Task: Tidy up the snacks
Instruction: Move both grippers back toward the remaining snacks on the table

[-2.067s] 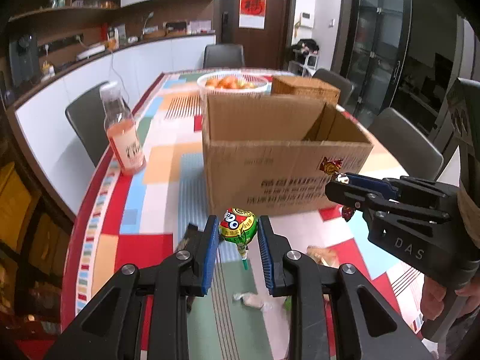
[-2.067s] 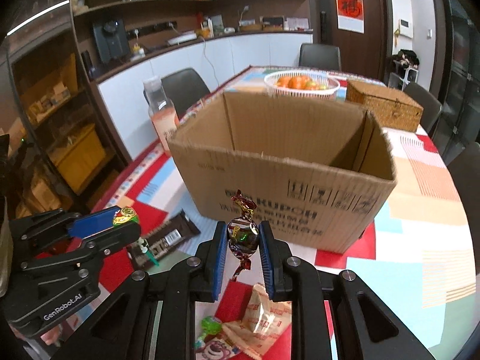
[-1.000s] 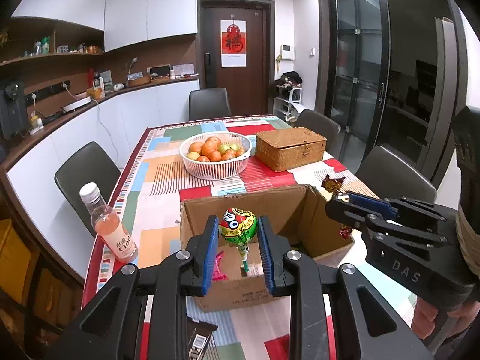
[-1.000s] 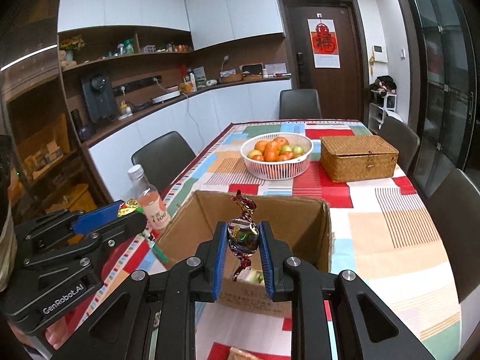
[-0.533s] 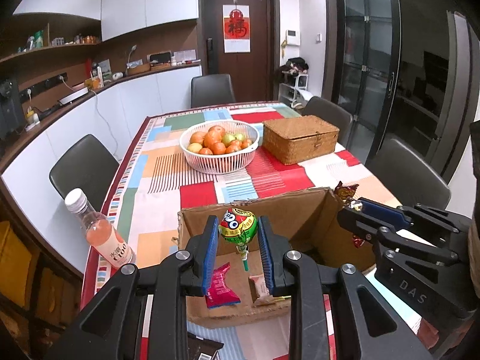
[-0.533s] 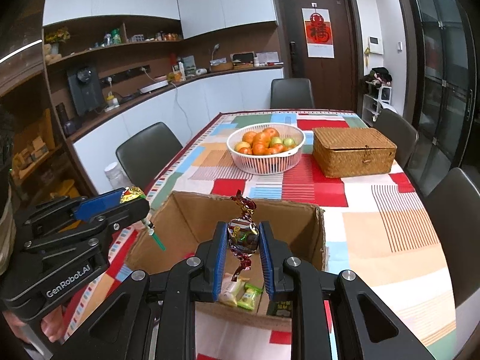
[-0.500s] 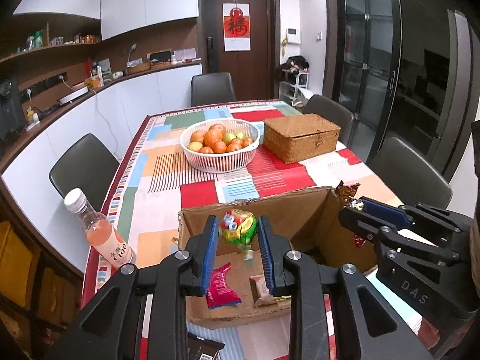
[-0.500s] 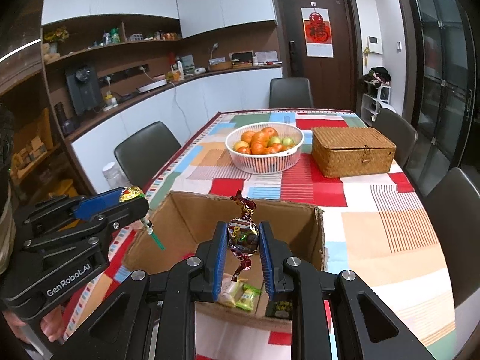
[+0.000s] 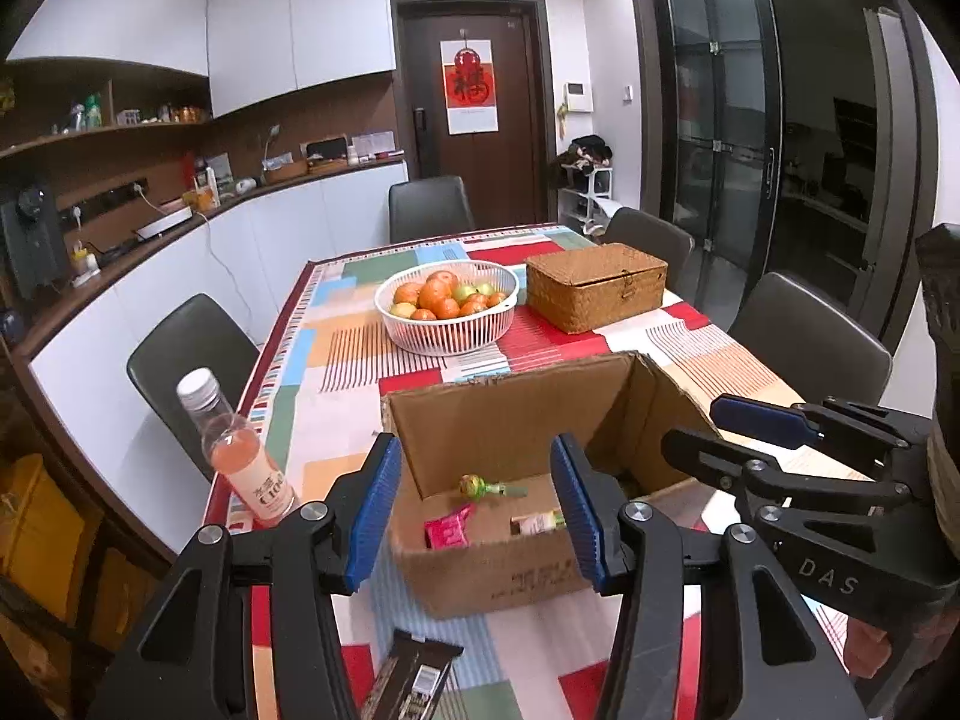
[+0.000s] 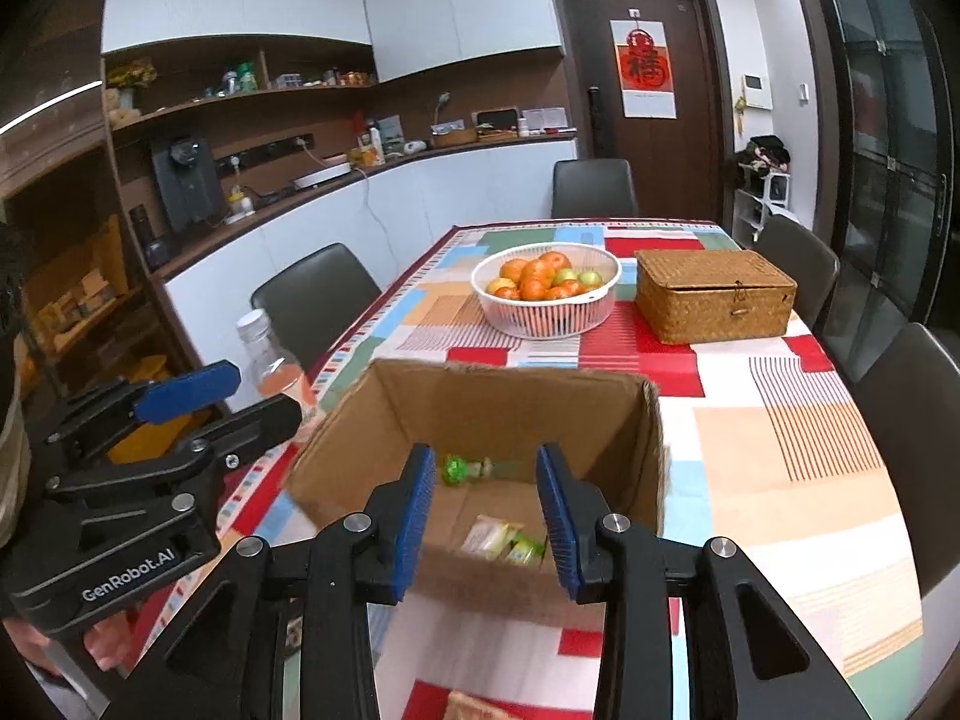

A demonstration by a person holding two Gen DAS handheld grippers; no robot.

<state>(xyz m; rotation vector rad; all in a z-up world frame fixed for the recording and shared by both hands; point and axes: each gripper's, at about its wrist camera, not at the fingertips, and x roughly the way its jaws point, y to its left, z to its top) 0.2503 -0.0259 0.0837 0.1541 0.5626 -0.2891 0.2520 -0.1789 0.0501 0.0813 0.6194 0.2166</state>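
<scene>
Hovering over the cardboard box (image 9: 498, 576), the left gripper (image 9: 477, 501) has just been opening its jaws, which stand parted and empty. The right gripper (image 10: 486, 513) has likewise just spread its jaws and grips nothing. The green lollipop (image 9: 474, 486) lies on the box floor, with a pink packet (image 9: 447, 534) at its seven o'clock. A pink drink bottle (image 9: 240, 456) stands at the box's nine o'clock, the fruit basket (image 9: 447, 312) at twelve.
</scene>
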